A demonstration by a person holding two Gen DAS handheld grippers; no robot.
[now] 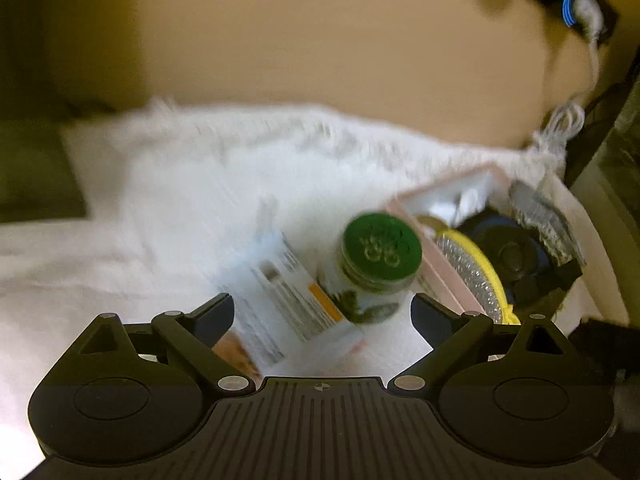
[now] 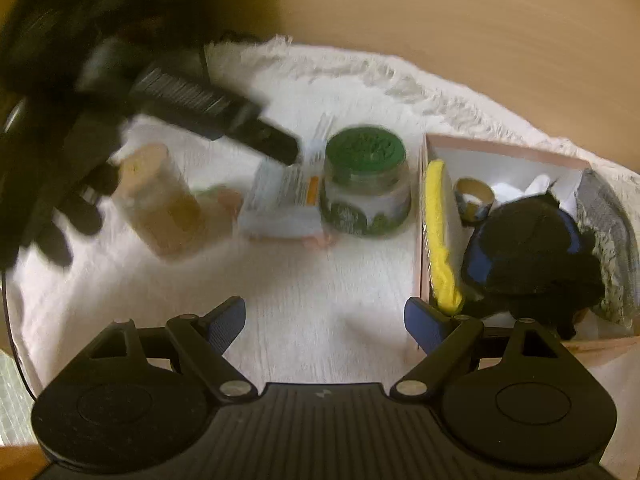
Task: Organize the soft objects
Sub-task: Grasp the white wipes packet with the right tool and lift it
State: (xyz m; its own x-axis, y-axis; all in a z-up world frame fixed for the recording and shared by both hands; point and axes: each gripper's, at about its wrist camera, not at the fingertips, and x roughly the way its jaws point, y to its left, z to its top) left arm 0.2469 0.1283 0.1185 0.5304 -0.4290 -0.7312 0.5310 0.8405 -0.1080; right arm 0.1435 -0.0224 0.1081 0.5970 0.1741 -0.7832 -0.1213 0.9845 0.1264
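Observation:
A pink box (image 2: 500,145) on a white fringed cloth (image 2: 320,300) holds a black and blue soft item (image 2: 532,252), a yellow-edged scrubber (image 2: 438,236) and a tape roll (image 2: 474,196). A grey knit cloth (image 2: 612,240) hangs at its right side. The box also shows in the left wrist view (image 1: 448,276). My left gripper (image 1: 322,314) is open and empty above a printed carton (image 1: 288,292) and a green-lidded jar (image 1: 378,256). My right gripper (image 2: 324,322) is open and empty over the bare cloth, left of the box. The left gripper (image 2: 256,140) shows blurred in the right wrist view.
A tan cylindrical container (image 2: 160,200) lies tilted at the left of the cloth. The green-lidded jar (image 2: 366,184) and carton (image 2: 284,196) sit mid-cloth. A power strip with a white plug (image 1: 580,4) and cable lies on the wooden table (image 1: 320,40) at the back right.

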